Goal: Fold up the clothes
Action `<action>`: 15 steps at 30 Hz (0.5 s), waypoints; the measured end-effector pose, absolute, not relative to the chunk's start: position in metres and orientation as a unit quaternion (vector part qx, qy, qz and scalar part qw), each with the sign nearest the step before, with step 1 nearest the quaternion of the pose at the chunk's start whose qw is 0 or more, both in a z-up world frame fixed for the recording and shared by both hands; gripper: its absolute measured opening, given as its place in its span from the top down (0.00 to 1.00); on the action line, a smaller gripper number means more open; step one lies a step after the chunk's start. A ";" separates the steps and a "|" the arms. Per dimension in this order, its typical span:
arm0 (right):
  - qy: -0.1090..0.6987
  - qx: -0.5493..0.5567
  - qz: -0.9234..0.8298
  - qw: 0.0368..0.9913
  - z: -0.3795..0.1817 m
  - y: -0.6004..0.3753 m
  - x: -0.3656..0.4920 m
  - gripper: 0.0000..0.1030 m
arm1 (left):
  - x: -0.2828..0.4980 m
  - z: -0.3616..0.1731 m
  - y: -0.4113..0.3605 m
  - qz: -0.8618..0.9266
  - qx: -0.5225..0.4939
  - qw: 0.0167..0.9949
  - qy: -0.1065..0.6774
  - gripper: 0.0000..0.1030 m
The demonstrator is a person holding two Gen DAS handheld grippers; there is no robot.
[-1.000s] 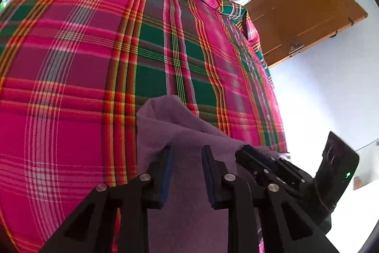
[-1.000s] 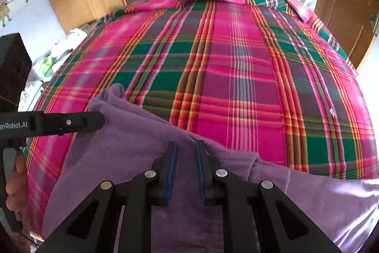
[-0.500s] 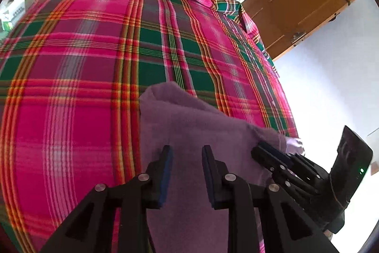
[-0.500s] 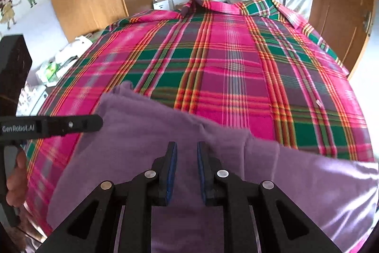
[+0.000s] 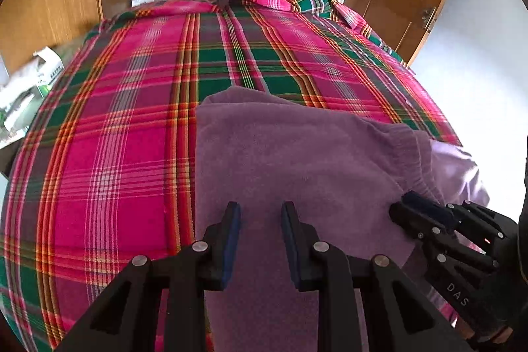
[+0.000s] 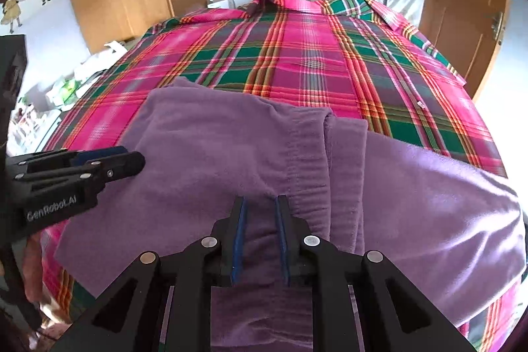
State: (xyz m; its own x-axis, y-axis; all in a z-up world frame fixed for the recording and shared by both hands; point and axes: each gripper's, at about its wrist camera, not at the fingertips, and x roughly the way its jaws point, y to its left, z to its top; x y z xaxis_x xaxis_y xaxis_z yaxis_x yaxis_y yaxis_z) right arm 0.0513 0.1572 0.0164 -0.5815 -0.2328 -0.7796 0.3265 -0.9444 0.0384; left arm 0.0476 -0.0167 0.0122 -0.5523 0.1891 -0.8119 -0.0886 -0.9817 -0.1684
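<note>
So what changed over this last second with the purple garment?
The purple garment now covers more of the plaid cloth; its folded layer lies flatter and wider. Both views pulled back. The left gripper and right gripper stayed over it, fingers parted as before.

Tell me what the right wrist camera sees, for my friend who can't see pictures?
A purple garment, partly folded, lies on a pink and green plaid cloth. The right gripper is over it with its jaws apart, and the left gripper reaches in from the left edge.
</note>
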 end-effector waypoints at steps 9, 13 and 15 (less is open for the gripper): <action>0.059 0.415 -0.896 0.146 0.019 0.157 0.057 0.82 | 0.062 0.018 -0.011 0.891 -0.450 0.050 -0.033 0.74; 0.052 0.393 -0.905 0.155 0.031 0.161 0.078 0.82 | 0.079 0.022 -0.014 0.895 -0.442 0.043 -0.043 0.74; 0.052 0.384 -0.909 0.153 0.032 0.163 0.088 0.81 | 0.089 0.022 -0.015 0.899 -0.434 0.041 -0.050 0.74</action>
State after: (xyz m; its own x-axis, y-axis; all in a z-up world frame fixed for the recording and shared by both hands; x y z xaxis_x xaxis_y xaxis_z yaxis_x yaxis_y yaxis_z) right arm 0.0882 0.1626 0.0324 -0.6589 -0.2382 -0.7135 0.3185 -0.9477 0.0223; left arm 0.0885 -0.0151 0.0221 -0.6201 0.1179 -0.7756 -0.0309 -0.9915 -0.1260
